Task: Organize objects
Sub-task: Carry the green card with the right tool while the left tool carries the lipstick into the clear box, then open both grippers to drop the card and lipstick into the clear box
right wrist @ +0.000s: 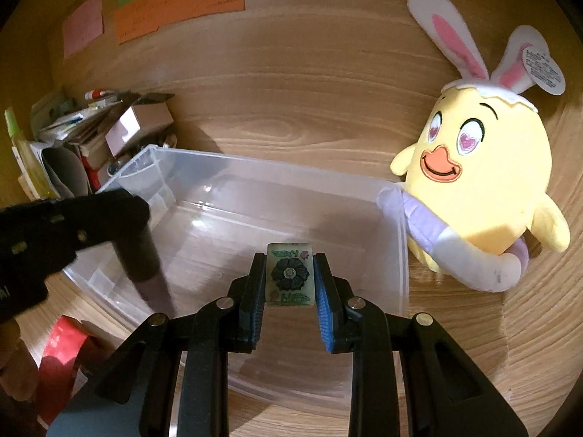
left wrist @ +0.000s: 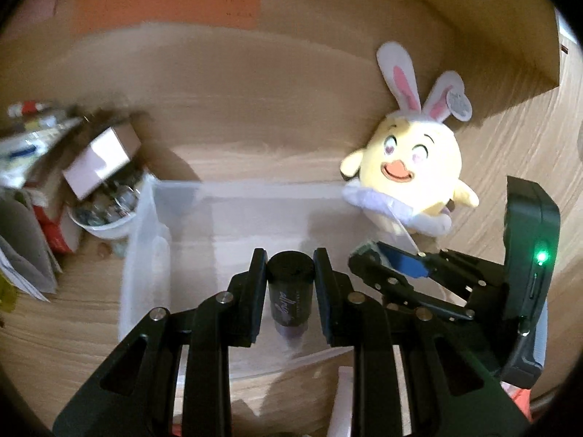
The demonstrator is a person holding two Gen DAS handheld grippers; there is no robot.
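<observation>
The wood-grain surface (right wrist: 291, 109) spreads pale and streaky under everything, with a matching wooden back panel where flat paper notes (right wrist: 178, 3) in orange, green and pink are stuck. On it sits a clear plastic bin (right wrist: 397, 255), rectangular with rounded corners, thin glossy walls and a stepped rim; nothing is seen lying on its floor. Leaning against the bin's right far corner is a soft plush chick (right wrist: 481, 196), egg-shaped and yellow, with felt rabbit ears, heart-printed eyes, an orange bill, a lilac scarf and a round paper tag on one ear. At the bin's left far corner stands a jumble of clutter (right wrist: 91, 134): cardboard boxes, papers, a pen, partly blurred in the left wrist view.

The left claw (left wrist: 290, 276), matte black with flat pads, is clamped on a dark cylindrical tube (left wrist: 290, 291), smooth, with a flat ribbed cap and pale script on its side; it hangs over the bin's interior, near the left wall. The right claw (right wrist: 289, 276), its right pad ridged blue rubber, is clamped on a small rectangular tile (right wrist: 289, 275), glossy and pale green, printed with a dark round flower and green leaves; it is held above the bin, toward the near right part. A red glossy roll (right wrist: 62, 349) lies near the bin's near left side.
</observation>
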